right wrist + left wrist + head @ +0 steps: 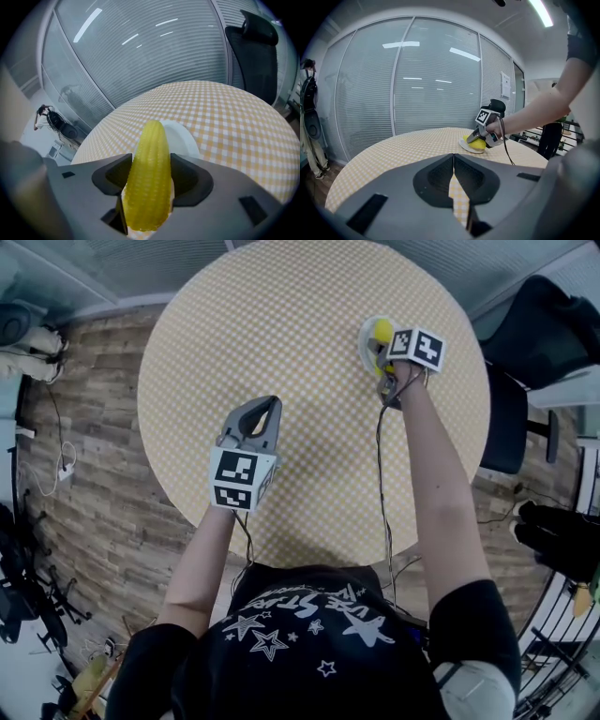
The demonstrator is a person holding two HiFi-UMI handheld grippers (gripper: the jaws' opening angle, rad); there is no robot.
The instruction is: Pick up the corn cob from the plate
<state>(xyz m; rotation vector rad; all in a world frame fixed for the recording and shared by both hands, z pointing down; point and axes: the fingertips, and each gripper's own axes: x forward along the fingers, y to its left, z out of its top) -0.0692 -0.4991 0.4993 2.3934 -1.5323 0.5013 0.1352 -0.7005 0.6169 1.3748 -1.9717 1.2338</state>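
Note:
The yellow corn cob (147,173) lies on a small white plate (186,137) on the far right of the round checked table (281,324). My right gripper (151,165) reaches down over the plate with one jaw on each side of the cob, close against it but not squeezing: open. From above, the cob (382,331) shows just beyond that gripper (382,360). My left gripper (271,406) hovers over the table's middle, shut and empty. In its own view the jaws (453,161) meet, and the cob (476,145), plate (464,146) and right gripper (480,136) show beyond.
A black office chair (530,343) stands beside the table's right edge. Wooden floor with cables (66,465) runs along the left. A glass wall with blinds (417,84) closes the room behind the table, with a coat stand (309,103) at its left.

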